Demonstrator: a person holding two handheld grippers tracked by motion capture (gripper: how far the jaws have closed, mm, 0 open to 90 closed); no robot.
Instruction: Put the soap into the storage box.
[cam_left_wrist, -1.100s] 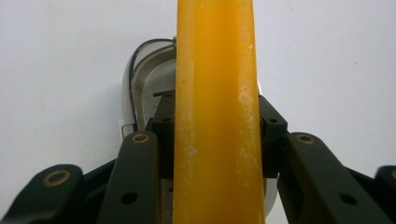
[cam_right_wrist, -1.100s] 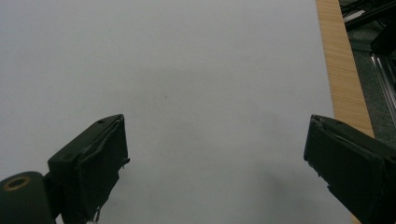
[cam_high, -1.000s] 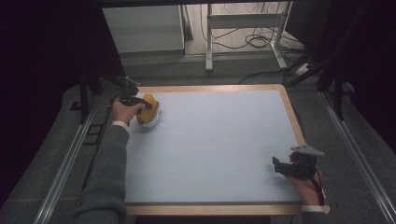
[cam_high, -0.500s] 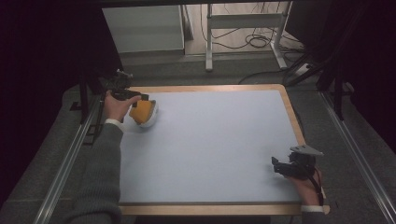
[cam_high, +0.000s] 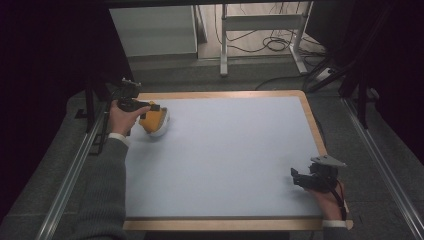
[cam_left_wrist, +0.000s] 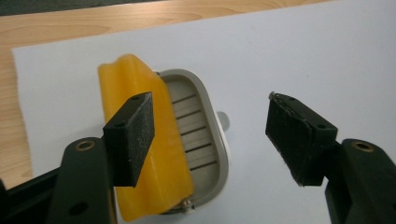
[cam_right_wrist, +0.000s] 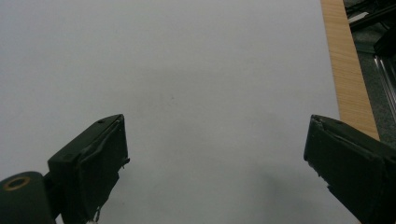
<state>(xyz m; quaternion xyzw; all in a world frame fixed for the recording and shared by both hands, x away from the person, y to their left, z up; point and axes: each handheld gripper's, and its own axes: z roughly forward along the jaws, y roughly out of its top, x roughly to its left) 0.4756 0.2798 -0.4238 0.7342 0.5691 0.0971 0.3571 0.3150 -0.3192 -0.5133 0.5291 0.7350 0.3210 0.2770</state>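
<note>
A yellow soap bar sits tilted in a grey slotted soap dish at the far left corner of the white-topped counter. The left gripper view reveals the dish's slots; from above it is a small blob. The left gripper hovers over it, fingers apart. The right gripper, near the right edge, is also spread wide.

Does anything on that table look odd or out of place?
The yellow soap bar sits askew in its grey ribbed soap dish, tipped up against one side and overhanging the rim, leaving the ribs bare. The left gripper hovers open around it.
</note>
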